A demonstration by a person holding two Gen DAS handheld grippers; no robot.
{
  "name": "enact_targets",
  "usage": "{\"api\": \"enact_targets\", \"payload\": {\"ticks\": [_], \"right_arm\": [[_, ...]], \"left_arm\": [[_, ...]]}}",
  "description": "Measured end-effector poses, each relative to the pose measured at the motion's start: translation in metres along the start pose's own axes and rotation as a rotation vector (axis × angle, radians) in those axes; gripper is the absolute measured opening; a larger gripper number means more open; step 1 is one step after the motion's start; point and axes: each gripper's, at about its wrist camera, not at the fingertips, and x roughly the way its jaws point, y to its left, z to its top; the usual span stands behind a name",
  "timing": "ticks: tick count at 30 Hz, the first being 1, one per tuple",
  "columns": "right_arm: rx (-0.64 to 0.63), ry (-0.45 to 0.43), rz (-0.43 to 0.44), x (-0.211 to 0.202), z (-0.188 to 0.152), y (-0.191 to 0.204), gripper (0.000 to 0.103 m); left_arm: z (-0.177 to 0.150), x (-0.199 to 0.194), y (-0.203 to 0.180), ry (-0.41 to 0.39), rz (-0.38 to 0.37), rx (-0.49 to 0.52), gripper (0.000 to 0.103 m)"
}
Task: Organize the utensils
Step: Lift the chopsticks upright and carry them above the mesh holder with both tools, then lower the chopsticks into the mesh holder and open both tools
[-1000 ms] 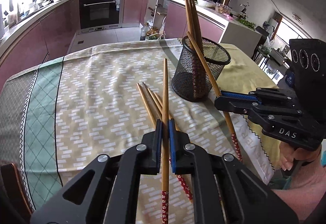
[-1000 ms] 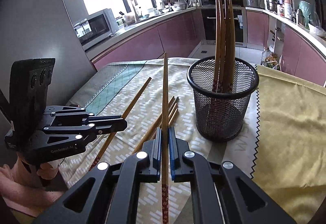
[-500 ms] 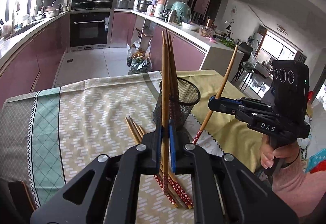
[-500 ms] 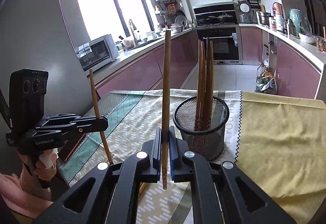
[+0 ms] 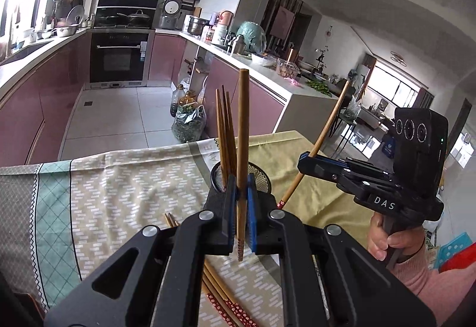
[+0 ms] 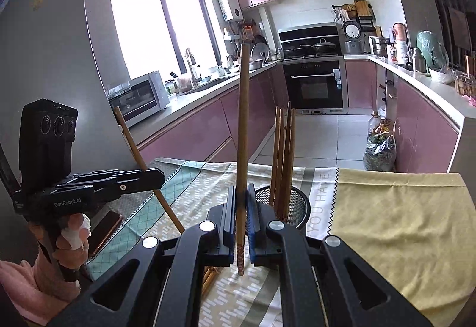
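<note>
Chopsticks (image 5: pixel 223 130) upright in mesh holder (image 5: pixel 261 177), grippers alongside.

Left gripper (image 5: pixel 243 209): jaws closed tight, blue pads pinching a chopstick (image 5: pixel 242 130) that stands nearly upright between them.
Left gripper from the other side (image 6: pixel 154 177): raised above the table, fingers level, chopstick (image 6: pixel 139 154) crossing them at a slant.
Left hand (image 6: pixel 71 240): wrapped round the handle under the gripper, a white bandage on one finger.
Right gripper (image 6: pixel 241 215): jaws closed on its own chopstick (image 6: pixel 243 133), upright.
Right gripper from the other side (image 5: pixel 305 163): fingers level, chopstick (image 5: pixel 321 136) leaning.
Right hand (image 5: pixel 386 237): fist round the handle, pink sleeve at the wrist.
</note>
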Motion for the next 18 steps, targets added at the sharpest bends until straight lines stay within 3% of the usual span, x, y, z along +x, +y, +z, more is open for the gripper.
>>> {"api": "enact_targets", "payload": {"ticks": [18], "right_arm": [[-0.051, -0.061, -0.02, -0.007, 0.034, 0.002, 0.006]], "left_arm": [[0.054, 0.002, -0.023, -0.085, -0.047, 0.031, 0.007]]}}
